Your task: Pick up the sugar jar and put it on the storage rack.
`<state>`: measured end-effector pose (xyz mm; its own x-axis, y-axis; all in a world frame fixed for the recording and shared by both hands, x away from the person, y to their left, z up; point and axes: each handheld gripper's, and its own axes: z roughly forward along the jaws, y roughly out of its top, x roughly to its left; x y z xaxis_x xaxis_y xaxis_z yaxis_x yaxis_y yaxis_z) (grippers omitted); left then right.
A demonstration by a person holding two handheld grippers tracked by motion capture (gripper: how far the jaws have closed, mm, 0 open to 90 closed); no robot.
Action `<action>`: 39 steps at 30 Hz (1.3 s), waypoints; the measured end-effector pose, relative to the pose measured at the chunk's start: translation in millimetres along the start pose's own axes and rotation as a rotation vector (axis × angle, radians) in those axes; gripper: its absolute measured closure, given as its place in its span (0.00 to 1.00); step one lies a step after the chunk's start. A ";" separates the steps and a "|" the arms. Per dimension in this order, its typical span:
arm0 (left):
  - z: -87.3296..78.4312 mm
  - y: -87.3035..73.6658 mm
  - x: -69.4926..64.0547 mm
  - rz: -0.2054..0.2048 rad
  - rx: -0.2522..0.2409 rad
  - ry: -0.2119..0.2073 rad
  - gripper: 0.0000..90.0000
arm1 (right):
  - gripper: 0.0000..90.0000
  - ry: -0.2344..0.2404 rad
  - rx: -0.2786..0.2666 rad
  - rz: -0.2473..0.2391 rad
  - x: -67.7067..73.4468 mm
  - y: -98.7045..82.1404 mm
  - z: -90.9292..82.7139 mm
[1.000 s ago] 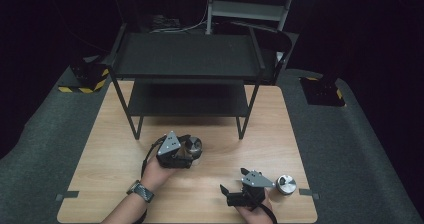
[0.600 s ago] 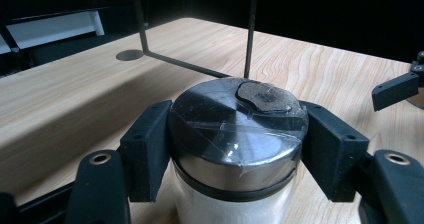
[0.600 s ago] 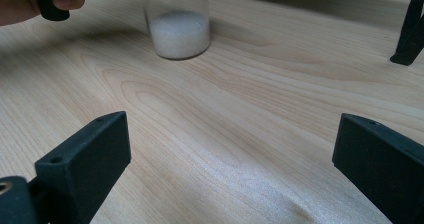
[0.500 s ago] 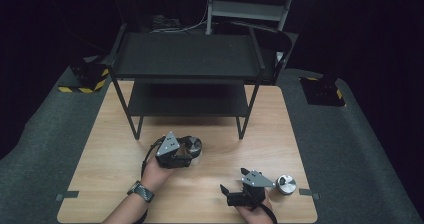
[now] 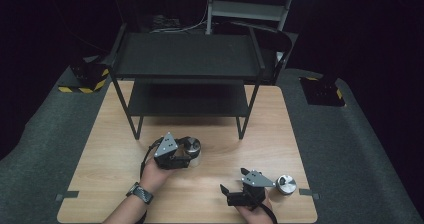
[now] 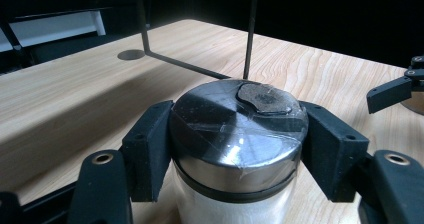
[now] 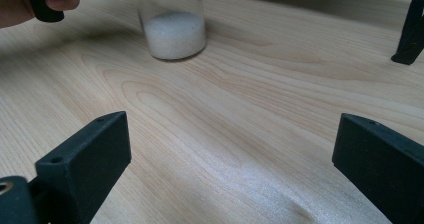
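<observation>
Jaws of the left hand-held gripper (image 6: 235,149) have just been closing and now clamp the steel cap of a glass shaker (image 6: 237,134) that stands upright on the wooden table (image 5: 115,149), white grains filling its lower part. On the high view the shaker (image 5: 191,149) sits near the table's middle, at about 6 o'clock from the black two-tier shelf rack (image 5: 185,59), with the left hand-held gripper (image 5: 181,152) coming in from 8 o'clock. At roughly 4 o'clock from the shaker, well apart, the right hand-held gripper (image 5: 225,190) rests near the table's front edge, its jaws spread wide over bare wood with nothing between them. Just beside it, at 3 o'clock, stands a second steel-capped jar (image 5: 286,184).
</observation>
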<state>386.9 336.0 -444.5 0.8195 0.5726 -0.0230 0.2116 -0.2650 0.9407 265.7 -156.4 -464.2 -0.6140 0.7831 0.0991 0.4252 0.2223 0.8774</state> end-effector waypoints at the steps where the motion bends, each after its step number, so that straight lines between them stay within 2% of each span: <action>1: -1.1 0.0 -0.4 0.002 -0.002 0.001 0.38 | 0.02 0.000 0.000 0.000 0.0 0.0 0.0; 13: -18.4 4.0 -4.1 0.013 -0.039 0.008 0.38 | 0.02 -0.001 0.001 0.002 0.2 0.1 0.1; 23: -39.8 12.9 -9.7 0.035 -0.070 0.028 0.38 | 0.02 -0.004 0.012 -0.008 1.8 2.2 0.9; 39: -60.9 25.5 -15.1 0.025 -0.120 0.047 0.38 | 0.02 -0.020 0.042 -0.011 4.6 6.9 2.6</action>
<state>347.4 367.8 -399.6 0.7971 0.6037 0.0139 0.1239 -0.1860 0.9747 267.5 -149.8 -459.0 -0.6055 0.7918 0.0799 0.4461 0.2545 0.8581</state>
